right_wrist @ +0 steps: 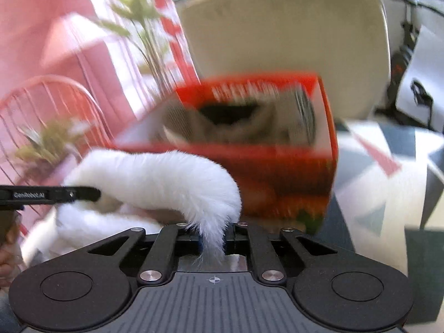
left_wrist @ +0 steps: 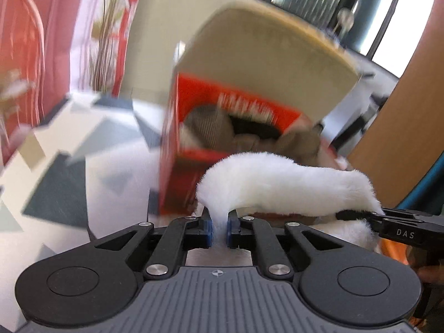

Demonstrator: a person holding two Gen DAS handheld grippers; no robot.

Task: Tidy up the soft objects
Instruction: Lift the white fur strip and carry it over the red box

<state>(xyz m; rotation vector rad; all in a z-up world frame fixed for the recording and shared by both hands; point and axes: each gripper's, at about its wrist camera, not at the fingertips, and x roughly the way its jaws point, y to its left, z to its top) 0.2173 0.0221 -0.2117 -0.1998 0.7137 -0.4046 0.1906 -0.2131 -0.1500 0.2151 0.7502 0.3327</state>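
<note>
A white fluffy piece (left_wrist: pixel 277 177) hangs stretched between both grippers. My left gripper (left_wrist: pixel 219 229) is shut on one end of it, the fur pinched between the blue pads. My right gripper (right_wrist: pixel 212 240) is shut on the other end of the white fluffy piece (right_wrist: pixel 155 177). Each gripper also shows side-on in the other's view: the right one's fingers (left_wrist: pixel 388 217) and the left one's fingers (right_wrist: pixel 69 194). Just beyond stands an open red box (left_wrist: pixel 172 172) (right_wrist: pixel 277 166) holding grey-brown soft things (left_wrist: pixel 211 130) (right_wrist: pixel 249 130), blurred.
A beige chair back (left_wrist: pixel 272 47) (right_wrist: pixel 277 33) rises behind the box. The floor has a grey and white patterned rug (left_wrist: pixel 69 152) (right_wrist: pixel 388 180). A pink wire chair (right_wrist: pixel 41 97) and a plant (right_wrist: pixel 133 27) stand to the left.
</note>
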